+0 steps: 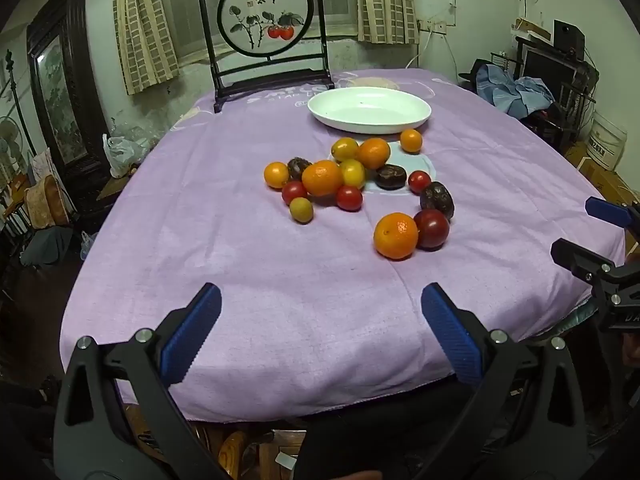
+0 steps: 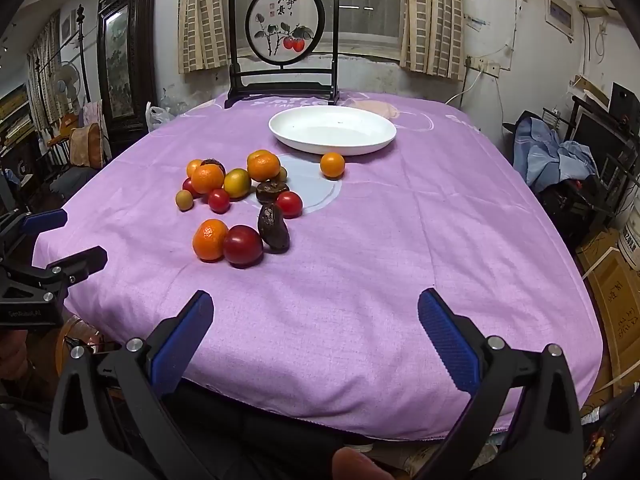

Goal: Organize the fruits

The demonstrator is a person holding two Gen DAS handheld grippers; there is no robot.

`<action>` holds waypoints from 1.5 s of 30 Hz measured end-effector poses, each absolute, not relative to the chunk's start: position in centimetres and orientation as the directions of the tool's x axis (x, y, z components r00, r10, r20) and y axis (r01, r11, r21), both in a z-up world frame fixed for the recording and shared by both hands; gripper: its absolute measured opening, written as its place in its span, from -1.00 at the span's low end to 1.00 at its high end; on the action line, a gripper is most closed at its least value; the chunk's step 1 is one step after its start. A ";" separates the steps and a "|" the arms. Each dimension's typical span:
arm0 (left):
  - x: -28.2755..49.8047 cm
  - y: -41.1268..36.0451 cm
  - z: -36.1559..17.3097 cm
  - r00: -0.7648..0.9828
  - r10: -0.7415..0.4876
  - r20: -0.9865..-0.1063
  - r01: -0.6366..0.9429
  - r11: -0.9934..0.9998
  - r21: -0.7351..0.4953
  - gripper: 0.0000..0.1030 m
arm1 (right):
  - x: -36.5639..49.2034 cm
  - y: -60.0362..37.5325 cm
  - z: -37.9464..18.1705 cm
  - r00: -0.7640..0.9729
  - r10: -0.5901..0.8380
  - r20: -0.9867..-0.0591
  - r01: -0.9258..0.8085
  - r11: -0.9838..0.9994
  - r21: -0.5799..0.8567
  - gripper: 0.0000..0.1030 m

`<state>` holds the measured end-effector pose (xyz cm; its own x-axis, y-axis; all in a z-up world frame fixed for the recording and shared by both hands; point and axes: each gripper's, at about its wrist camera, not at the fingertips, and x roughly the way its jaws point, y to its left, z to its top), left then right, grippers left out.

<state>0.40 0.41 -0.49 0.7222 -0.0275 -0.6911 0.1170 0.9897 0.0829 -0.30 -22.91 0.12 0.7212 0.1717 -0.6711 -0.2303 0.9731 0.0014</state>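
Several fruits lie loose on the purple cloth: oranges, red tomatoes, dark passion fruits and small yellow fruits. An empty white oval plate sits behind them. My left gripper is open and empty above the table's near edge. My right gripper is open and empty, also at the near edge, right of the fruits. Each gripper shows in the other's view, the right one and the left one.
A dark framed round painting on a stand stands at the table's far edge. The cloth-covered table drops off on all sides. Furniture and clutter surround it, with boxes and clothes at the right.
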 end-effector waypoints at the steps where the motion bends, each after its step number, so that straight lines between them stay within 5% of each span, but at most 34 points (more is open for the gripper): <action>1: 0.4 0.4 -0.6 0.719 -0.031 -0.695 0.120 0.990 0.080 0.96 | -0.3 -22.9 0.1 0.721 0.172 -0.671 -0.230 0.973 0.001 0.97; 45: 0.4 0.9 -0.8 0.708 -0.054 -0.704 0.110 0.993 0.034 0.96 | -0.4 -22.5 0.1 0.719 0.172 -0.674 -0.233 0.972 -0.001 0.97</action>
